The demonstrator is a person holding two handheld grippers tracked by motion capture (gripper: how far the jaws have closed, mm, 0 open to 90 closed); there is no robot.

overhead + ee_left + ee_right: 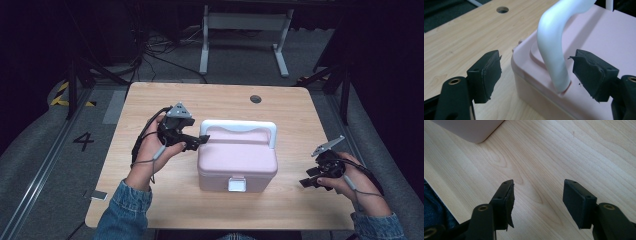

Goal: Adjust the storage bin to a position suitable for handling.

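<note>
Pink plastic box [237,162] with rounded corners, a white arched carrying handle [240,127] and a white front latch [236,184] sits at the middle of the light wooden table [150,100]. At its left end the left gripper [200,140] holds its black jaws spread wide on either side of the handle's foot, pads [487,72] clear of it. Well apart, near the table's right edge, the right gripper [306,182] hangs over bare wood with its jaws apart and nothing between them.
</note>
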